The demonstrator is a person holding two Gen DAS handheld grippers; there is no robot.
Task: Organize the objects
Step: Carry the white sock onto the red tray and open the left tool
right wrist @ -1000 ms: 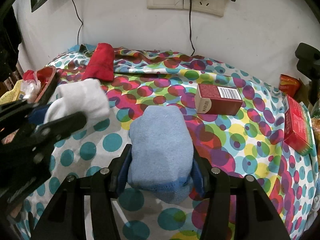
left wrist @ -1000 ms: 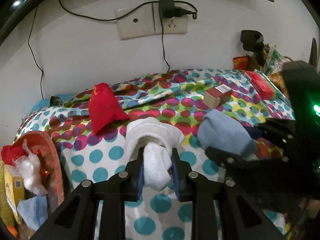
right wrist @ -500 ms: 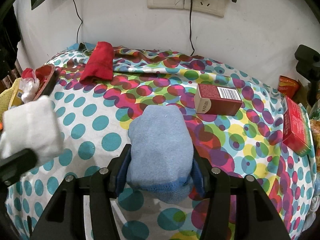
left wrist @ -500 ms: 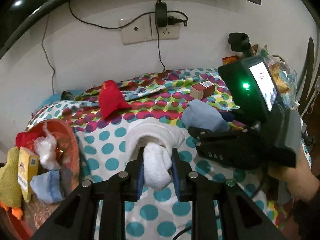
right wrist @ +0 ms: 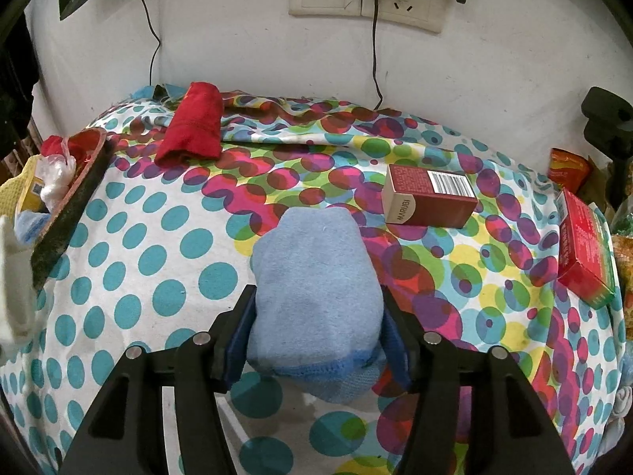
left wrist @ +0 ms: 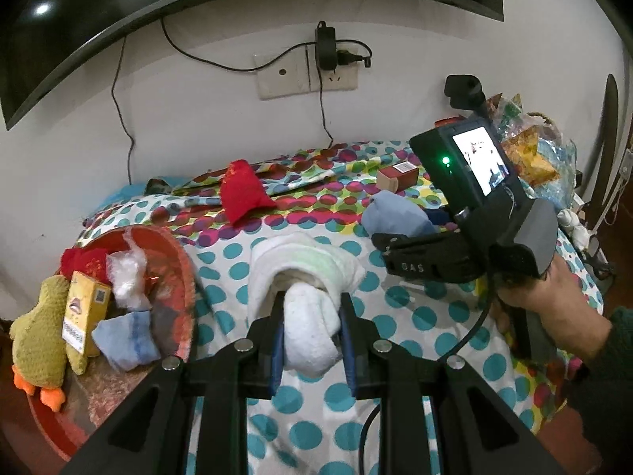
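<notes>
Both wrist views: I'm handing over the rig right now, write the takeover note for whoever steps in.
Left tool: shut on the rolled white sock bundle, lifted beside the red round basin.
Right tool: shut on the folded light-blue cloth bundle, above the polka-dot bedsheet.
Done: the basin holds a yellow carton, a small blue sock and a clear plastic wrapper.
Left: both held bundles, the red folded cloth, the dark-red box with barcode and the red-green box.

Open dotted cloth (left wrist: 221,277) lies between the red basket (left wrist: 186,261) and the right claw (left wrist: 399,237).
</notes>
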